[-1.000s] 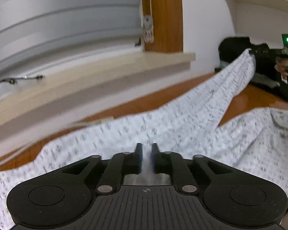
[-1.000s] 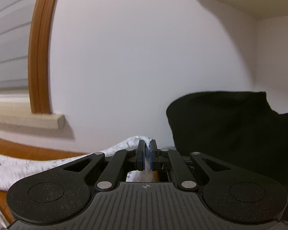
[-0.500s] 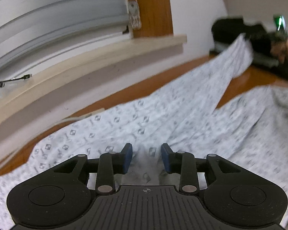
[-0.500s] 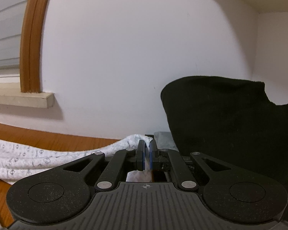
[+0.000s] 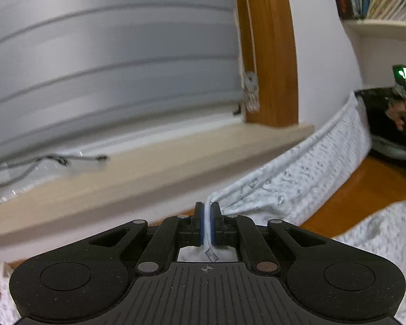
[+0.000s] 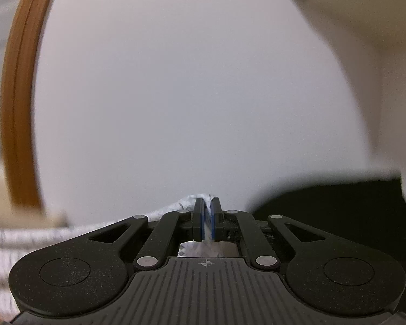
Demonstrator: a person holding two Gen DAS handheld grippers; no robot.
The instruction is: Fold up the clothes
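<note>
Left wrist view: left gripper (image 5: 207, 223) jaws clenched on a thin fold of the white patterned garment (image 5: 297, 178). From the pinch the cloth runs up and to the right as a raised band to the right gripper (image 5: 365, 97), seen at far right with a green light on top and a hand (image 5: 403, 111) behind it. More of the garment lies on the wooden tabletop (image 5: 365, 178) at lower right. Window sill (image 5: 149, 162) and grey blind (image 5: 108, 67) behind, blurred.

Right wrist view: right gripper (image 6: 207, 223) jaws clenched on a bunched edge of the garment (image 6: 186, 203), which trails off to the left, blurred. A black fabric mass (image 6: 338, 216) lies to the right, against the white wall (image 6: 189, 94). Wooden window frame (image 6: 19, 108) at left.
</note>
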